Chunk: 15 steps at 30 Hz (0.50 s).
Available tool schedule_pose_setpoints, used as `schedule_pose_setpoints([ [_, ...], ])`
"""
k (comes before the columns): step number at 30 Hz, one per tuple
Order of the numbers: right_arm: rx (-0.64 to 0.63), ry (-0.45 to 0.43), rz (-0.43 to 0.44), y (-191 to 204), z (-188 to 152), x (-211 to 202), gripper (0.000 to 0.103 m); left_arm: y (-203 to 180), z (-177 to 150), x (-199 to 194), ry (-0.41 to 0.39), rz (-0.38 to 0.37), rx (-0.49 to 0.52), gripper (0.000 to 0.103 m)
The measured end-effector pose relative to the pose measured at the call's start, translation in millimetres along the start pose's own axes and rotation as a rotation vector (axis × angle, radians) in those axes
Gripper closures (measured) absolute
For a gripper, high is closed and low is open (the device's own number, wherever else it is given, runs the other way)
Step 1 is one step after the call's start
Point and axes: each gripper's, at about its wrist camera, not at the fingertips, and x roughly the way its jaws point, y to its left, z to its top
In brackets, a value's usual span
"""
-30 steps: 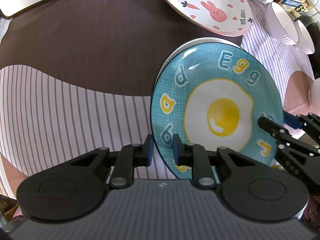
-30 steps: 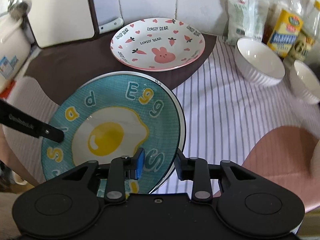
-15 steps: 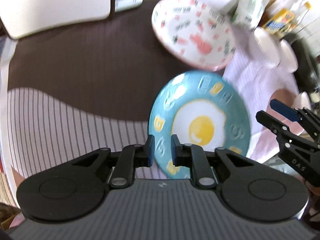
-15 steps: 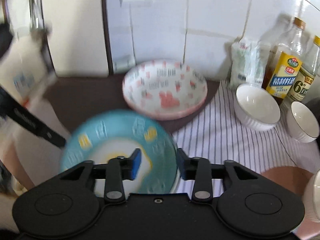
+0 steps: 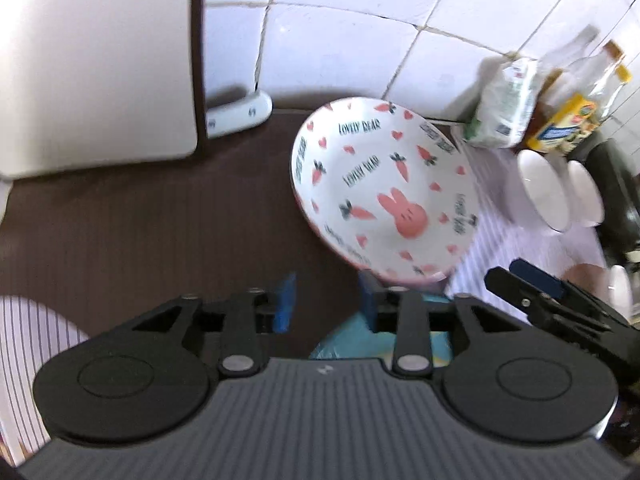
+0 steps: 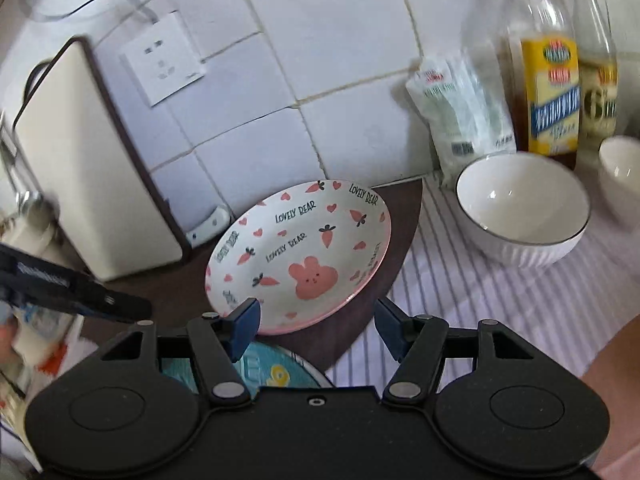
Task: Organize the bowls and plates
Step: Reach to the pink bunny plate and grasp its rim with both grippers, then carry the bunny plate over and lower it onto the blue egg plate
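Observation:
A white plate with a pink bunny and carrots (image 5: 384, 196) (image 6: 300, 252) lies on the brown mat near the tiled wall. The blue fried-egg plate (image 5: 344, 344) (image 6: 276, 372) shows only as a sliver below both grippers, mostly hidden by their bodies. My left gripper (image 5: 326, 302) hovers over the mat just before the bunny plate; its jaws are opening with nothing between them. My right gripper (image 6: 318, 320) is also opening and holds nothing, level with the bunny plate's near rim. Two white bowls (image 6: 520, 216) (image 6: 620, 172) stand on the striped cloth to the right.
A cream board with a brown edge (image 6: 80, 160) leans against the wall at the left. Oil bottles (image 6: 552, 92) and a white bag (image 6: 460, 120) stand at the back right. A wall socket (image 6: 164, 60) sits above the board.
Both grippers have let go of the blue egg plate and opened. They rose and tipped up toward the wall, so the egg plate dropped to the bottom of both views.

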Motion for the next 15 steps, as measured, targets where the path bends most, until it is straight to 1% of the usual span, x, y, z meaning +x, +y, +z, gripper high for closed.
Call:
schedule_pose_setpoints([
  [2, 0.083, 0.018, 0.020, -12.3, 1.0, 13.5, 0.035, 0.3, 8.6, 13.6, -0.020, -0.007, 0.004, 0.062],
  [5, 0.219, 0.061, 0.039, -31.3, 4.1, 36.8, 0.037, 4.7, 22.0, 36.6, -0.022, 0.010, -0.001, 0.058],
  [8, 0.334, 0.094, 0.055, -43.8, 6.9, 51.9, 0.041, 10.5, 33.9, 53.6, -0.016, 0.016, 0.011, 0.058],
  [12, 0.351, 0.110, 0.026, -44.6, 11.3, 63.0, 0.047, 16.2, 42.8, 75.0, 0.020, -0.013, 0.025, 0.057],
  [15, 0.349, 0.112, 0.018, -43.5, 16.3, 67.5, 0.056, 17.7, 45.3, 87.0, 0.033, -0.012, 0.033, 0.055],
])
